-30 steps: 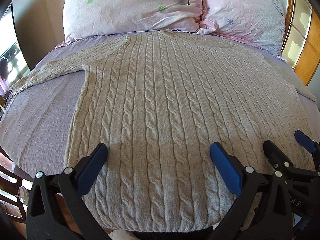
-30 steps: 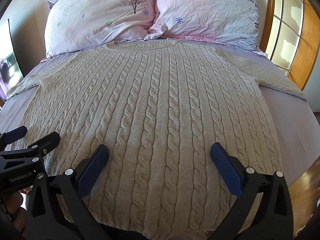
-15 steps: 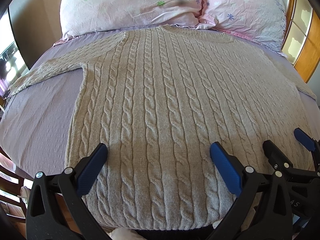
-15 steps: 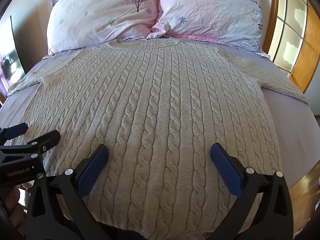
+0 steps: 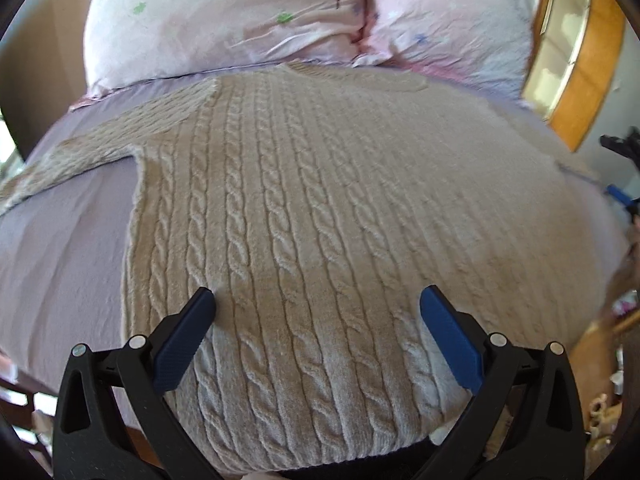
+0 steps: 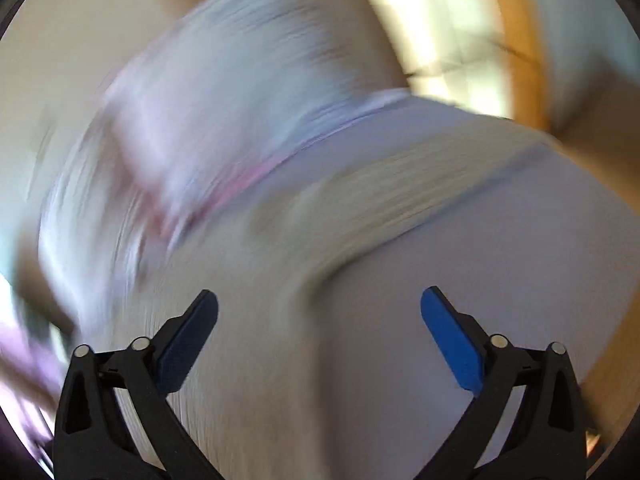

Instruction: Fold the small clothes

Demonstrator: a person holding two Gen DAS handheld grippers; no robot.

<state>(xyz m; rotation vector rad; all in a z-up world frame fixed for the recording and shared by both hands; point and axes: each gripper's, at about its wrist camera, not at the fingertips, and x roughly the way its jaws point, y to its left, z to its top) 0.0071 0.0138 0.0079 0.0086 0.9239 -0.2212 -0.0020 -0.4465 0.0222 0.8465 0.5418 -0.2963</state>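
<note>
Cable-knit sweater (image 5: pixel 320 208) flat on bed (image 5: pixel 60 248), unfolded; left claw (image 5: pixel 316 308) released over hem; right claw (image 6: pixel 318 312) released, view blurred; next: pinch sleeve, fold inward

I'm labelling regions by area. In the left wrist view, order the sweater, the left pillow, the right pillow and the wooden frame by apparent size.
1. sweater
2. left pillow
3. right pillow, cropped, so its rank below the other pillow is unsure
4. wooden frame
</note>
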